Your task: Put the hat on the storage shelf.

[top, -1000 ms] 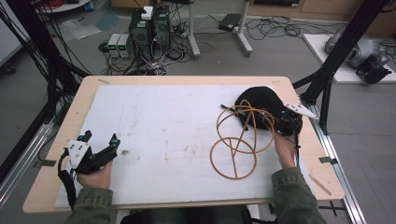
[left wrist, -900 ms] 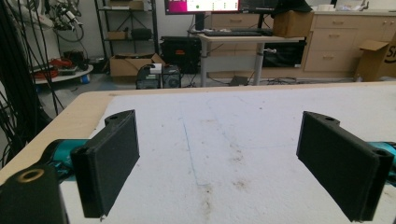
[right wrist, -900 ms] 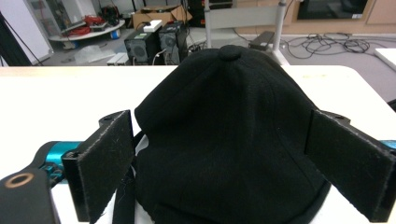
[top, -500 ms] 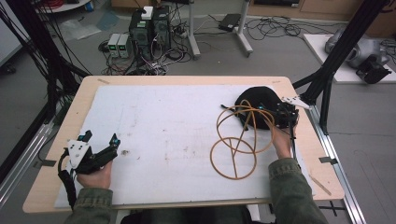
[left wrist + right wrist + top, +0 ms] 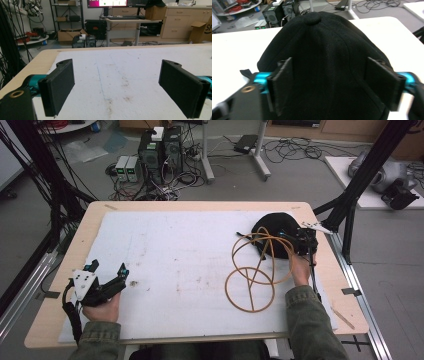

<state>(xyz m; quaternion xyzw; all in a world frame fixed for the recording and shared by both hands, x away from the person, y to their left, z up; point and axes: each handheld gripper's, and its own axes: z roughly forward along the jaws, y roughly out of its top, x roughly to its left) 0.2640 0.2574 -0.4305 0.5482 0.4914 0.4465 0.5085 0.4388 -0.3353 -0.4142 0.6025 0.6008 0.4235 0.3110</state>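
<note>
A black cap (image 5: 272,229) lies at the far right of the white mat, its top button (image 5: 312,18) pointing away from me. My right gripper (image 5: 302,240) is over the cap's near right side, open, its two jaws standing wide on either side of the crown (image 5: 329,50) and not closed on it. An orange cable (image 5: 250,280) lies in loose loops just left of the cap and partly over it. Near the mat's front left corner my left gripper (image 5: 107,268) is held open, with bare mat (image 5: 117,75) between its jaws.
The white mat (image 5: 180,250) covers most of the wooden table (image 5: 65,255). Black frame posts (image 5: 360,175) stand close behind the cap at the right. Computers and cables (image 5: 160,150) sit on the floor beyond the far edge.
My right gripper has moved slightly forward and left, further over the cap. The left gripper has stayed where it was.
</note>
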